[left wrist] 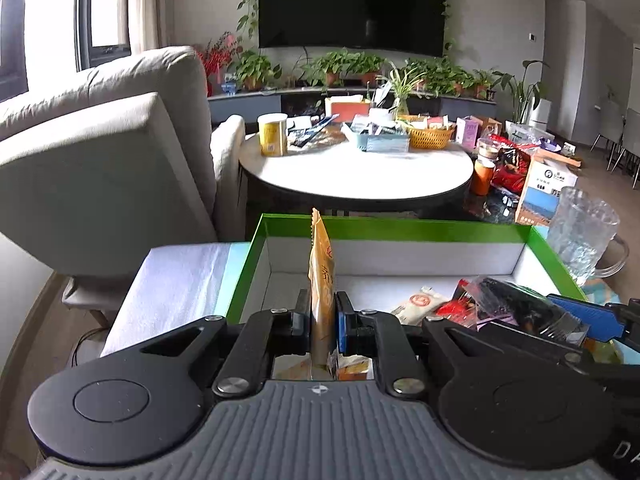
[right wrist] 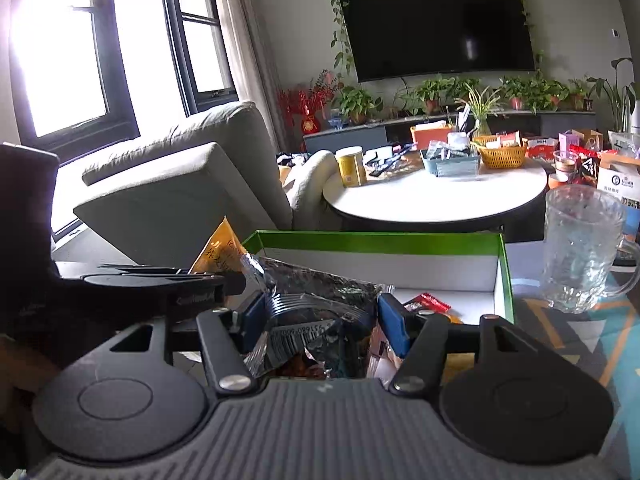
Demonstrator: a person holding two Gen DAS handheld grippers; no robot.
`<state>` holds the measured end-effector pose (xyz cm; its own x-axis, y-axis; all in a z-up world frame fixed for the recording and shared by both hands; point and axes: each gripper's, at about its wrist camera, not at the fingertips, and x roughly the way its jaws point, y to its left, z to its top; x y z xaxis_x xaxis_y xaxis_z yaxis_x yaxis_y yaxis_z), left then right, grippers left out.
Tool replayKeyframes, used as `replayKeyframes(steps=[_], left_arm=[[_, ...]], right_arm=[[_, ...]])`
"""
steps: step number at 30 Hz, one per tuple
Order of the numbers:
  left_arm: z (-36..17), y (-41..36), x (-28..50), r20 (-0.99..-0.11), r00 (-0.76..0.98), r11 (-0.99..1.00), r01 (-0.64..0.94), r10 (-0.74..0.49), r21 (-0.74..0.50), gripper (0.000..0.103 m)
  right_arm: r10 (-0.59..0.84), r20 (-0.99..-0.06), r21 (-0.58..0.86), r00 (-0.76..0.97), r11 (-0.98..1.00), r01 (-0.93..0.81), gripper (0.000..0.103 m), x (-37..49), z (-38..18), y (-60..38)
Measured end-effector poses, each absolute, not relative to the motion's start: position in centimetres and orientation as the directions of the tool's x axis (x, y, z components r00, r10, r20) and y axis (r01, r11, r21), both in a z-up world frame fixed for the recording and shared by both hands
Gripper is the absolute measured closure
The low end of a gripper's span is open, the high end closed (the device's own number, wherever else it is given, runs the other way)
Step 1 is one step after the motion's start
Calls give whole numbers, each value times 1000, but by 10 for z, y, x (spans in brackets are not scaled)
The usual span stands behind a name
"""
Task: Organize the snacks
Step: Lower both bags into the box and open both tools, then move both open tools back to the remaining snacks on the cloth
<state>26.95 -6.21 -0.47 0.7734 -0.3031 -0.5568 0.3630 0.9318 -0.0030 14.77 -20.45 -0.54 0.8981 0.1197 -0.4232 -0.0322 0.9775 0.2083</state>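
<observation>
Left wrist: two packets (left wrist: 418,302) in box (left wrist: 384,227).

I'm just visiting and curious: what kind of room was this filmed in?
Most likely a home living room: a wall-mounted television ringed with potted plants, a grey sofa, and a round table cluttered with household items.

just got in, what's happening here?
A person is sorting snacks into a green box with two handheld tongs. The left tongs are shut on a thin orange packet, held upright over the box. The right tongs grip a dark crinkly bag at the box's near edge. A white packet and a red one already lie inside.
</observation>
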Motion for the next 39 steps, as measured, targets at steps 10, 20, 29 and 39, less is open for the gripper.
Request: replayKeyframes(steps=[10, 20, 29, 39], left_arm=[[-6, -56, 252, -556, 778, 930, 367, -291, 27, 74], [-11, -26, 212, -587, 757, 928, 371, -286, 26, 68], [-17, -11, 163, -587, 711, 848, 524, -387, 75, 61], [-53, -12, 158, -662, 620, 790, 609, -421, 67, 55]], right_arm=[[106, -462, 208, 880, 978, -9, 63, 143, -12, -202], [101, -426, 216, 899, 976, -7, 63, 115, -7, -205], [119, -441, 208, 890, 978, -28, 63, 80, -5, -201], [143, -584, 224, 799, 975, -11, 63, 50, -36, -170]])
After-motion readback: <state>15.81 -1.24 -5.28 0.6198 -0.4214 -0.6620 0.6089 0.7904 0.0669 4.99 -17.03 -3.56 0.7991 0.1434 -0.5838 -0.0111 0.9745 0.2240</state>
